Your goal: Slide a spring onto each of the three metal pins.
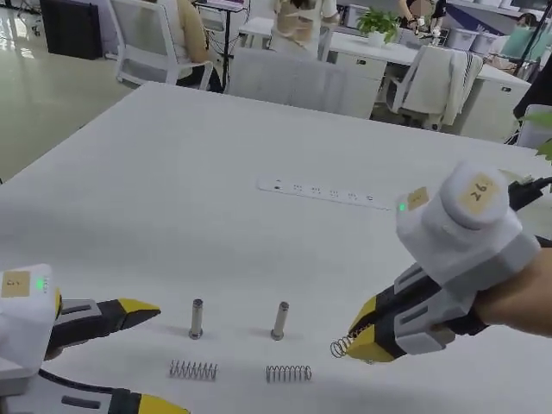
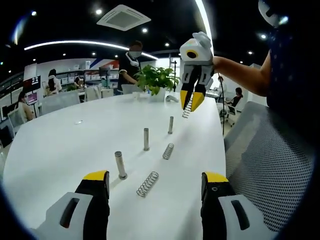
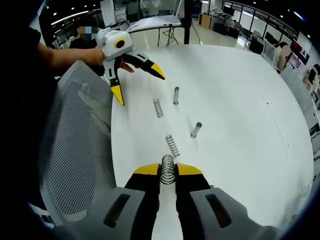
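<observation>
Three short metal pins stand upright in a row on the white table; in the left gripper view they are the near pin (image 2: 120,165), the middle pin (image 2: 146,139) and the far pin (image 2: 170,125). Two springs (image 1: 193,370) (image 1: 288,373) lie flat in front of the two pins (image 1: 197,317) (image 1: 280,320) seen from the head. My right gripper (image 1: 360,341) is shut on a third spring (image 3: 167,170), held above the table near the far pin, which it hides in the head view. My left gripper (image 1: 155,358) stands open with nothing in it at the row's left end.
A white power strip (image 1: 328,193) lies across the middle of the table. A potted plant (image 2: 157,77) stands at the table's far end. Mesh chair backs (image 3: 75,145) sit close to the near table edge. People and desks are in the background.
</observation>
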Tool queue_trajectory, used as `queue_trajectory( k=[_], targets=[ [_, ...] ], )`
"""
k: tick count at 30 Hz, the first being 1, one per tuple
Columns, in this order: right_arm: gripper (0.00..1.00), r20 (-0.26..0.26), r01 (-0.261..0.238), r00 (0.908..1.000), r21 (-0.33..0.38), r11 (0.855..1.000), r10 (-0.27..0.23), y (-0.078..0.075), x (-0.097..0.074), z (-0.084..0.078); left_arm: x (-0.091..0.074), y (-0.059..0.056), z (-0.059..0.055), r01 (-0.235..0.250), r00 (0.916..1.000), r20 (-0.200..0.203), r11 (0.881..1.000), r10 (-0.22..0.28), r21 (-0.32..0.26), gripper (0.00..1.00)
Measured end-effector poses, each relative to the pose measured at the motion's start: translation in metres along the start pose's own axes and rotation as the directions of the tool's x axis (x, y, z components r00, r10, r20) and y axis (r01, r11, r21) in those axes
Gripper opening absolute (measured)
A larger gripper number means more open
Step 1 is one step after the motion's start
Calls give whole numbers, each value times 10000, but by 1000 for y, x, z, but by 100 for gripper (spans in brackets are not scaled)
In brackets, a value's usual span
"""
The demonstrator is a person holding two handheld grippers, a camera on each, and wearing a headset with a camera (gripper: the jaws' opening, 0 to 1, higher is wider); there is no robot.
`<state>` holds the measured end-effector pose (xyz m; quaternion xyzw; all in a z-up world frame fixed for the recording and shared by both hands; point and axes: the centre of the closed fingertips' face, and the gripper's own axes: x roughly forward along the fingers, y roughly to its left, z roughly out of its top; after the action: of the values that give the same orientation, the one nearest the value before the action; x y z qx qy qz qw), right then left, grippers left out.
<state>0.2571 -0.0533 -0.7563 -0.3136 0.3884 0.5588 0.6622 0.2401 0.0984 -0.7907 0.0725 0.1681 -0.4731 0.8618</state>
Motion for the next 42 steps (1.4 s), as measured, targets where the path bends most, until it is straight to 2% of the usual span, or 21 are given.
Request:
queue_trajectory(
  k=[12, 19, 23, 28, 32, 33, 37, 42],
  targets=[
    [9, -413, 281, 9988, 138, 9995, -275, -14, -18, -11, 2, -4, -2, 44, 10000, -48, 10000, -44, 66, 84],
    [9, -1084, 589, 9924, 31, 9983, -582, -26, -24, -25, 4, -6, -2, 86, 9999, -75, 9999, -86, 72, 86],
    [9, -1619, 816, 9833, -152, 9965, -830, -35, -29, -33, 5, -7, -2, 119, 9999, -89, 9999, -119, 85, 87],
    [9, -2016, 967, 9743, -311, 9948, -1010, -43, -29, -39, 6, -8, -1, 145, 9999, -75, 9998, -144, 123, 86],
    [9, -2664, 1221, 9547, -569, 9909, -1329, -55, -26, -51, 6, -8, 0, 132, 9999, -58, 9998, -132, 146, 86],
    [9, -2745, 1233, 9521, -588, 9906, -1348, -56, -25, -52, 6, -8, 0, 134, 9999, -66, 9998, -133, 141, 86],
    [9, -2909, 1250, 9467, -631, 9901, -1381, -60, -22, -55, 6, -8, -1, 148, 9999, -90, 9998, -147, 167, 86],
    [9, -2986, 1101, 9461, -680, 9916, -1255, -60, -16, -54, 6, -7, -1, 155, 9998, -112, 9997, -153, 189, 85]
  ],
)
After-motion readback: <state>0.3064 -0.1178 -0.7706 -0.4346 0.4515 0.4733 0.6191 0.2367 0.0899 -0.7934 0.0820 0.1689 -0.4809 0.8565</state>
